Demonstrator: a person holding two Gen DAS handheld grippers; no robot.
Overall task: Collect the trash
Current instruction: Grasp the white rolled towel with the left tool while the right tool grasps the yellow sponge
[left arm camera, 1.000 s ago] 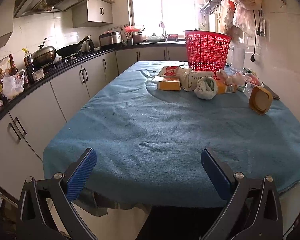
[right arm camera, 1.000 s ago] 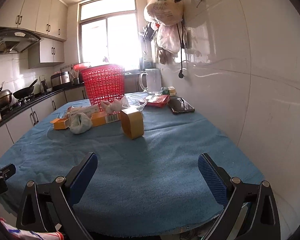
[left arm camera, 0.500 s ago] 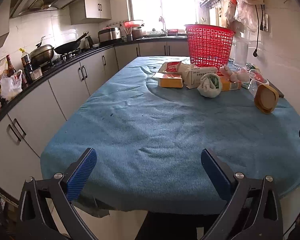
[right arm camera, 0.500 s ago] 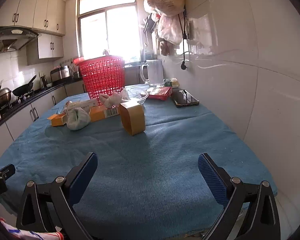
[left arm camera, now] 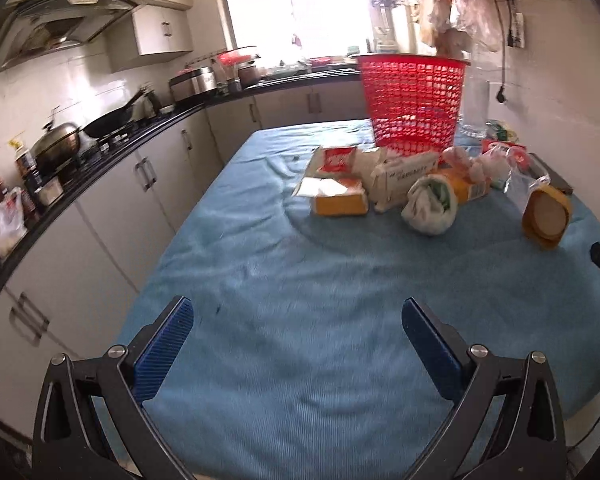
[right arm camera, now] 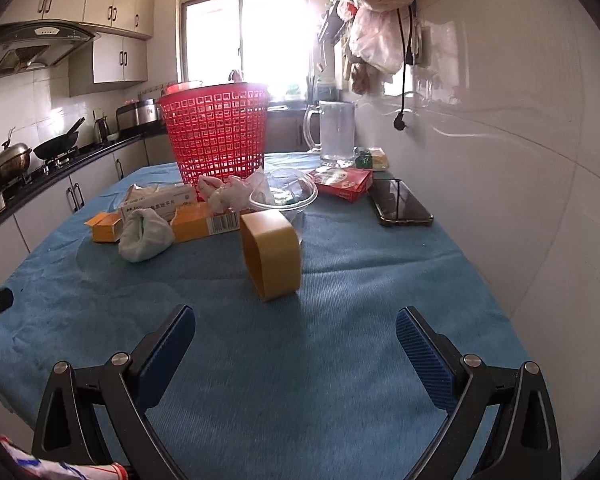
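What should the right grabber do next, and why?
Probably reach forward to the yellow tub. The right gripper is open and empty above the blue cloth, and that tub, tipped on its side, is the nearest trash ahead of it. The red basket stands behind, ready for it.

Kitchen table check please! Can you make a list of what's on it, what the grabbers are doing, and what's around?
Surface: table under a blue cloth, wrinkled.
Job's things: red basket upright at the far end; in front of it a white box, orange boxes, a wadded white bag, crumpled tissues, a tan tub on its side.
Clutter: clear bowl, red packet, phone, glass jug.
Grippers: left gripper and right gripper open, holding nothing, short of the pile.
Cables: black cord with plug hanging on the wall.
Surroundings: counter with wok, window, hanging bags.
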